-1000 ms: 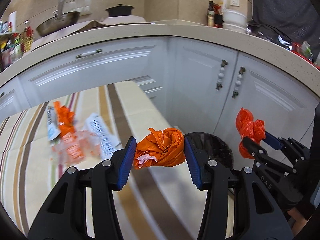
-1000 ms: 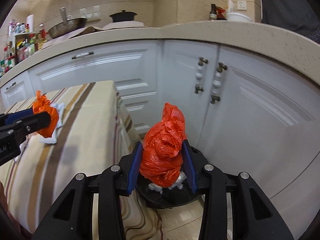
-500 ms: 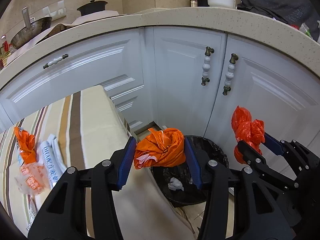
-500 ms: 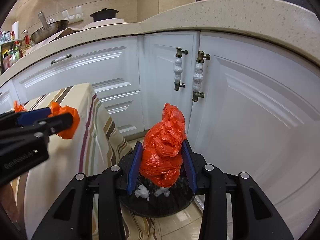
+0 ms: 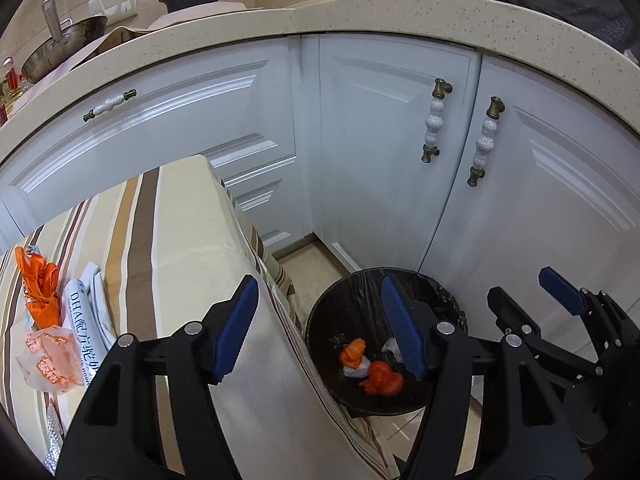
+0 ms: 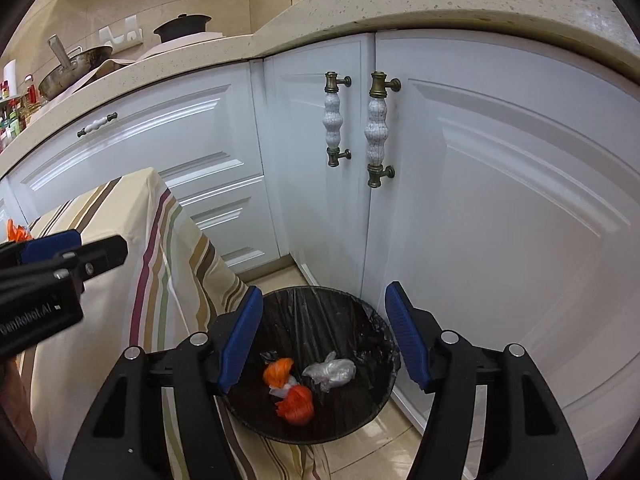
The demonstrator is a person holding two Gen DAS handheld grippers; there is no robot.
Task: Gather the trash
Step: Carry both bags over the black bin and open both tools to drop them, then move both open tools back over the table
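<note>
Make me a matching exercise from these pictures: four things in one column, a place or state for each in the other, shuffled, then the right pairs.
Things
1. red bag
2. printed white packet
3. left gripper
4. pan

Places or states
A. on the countertop
B. open, holding nothing
C. at the bottom of the black bin
D. on the striped tablecloth

Pairs: 1-C, 2-D, 3-B, 4-A
</note>
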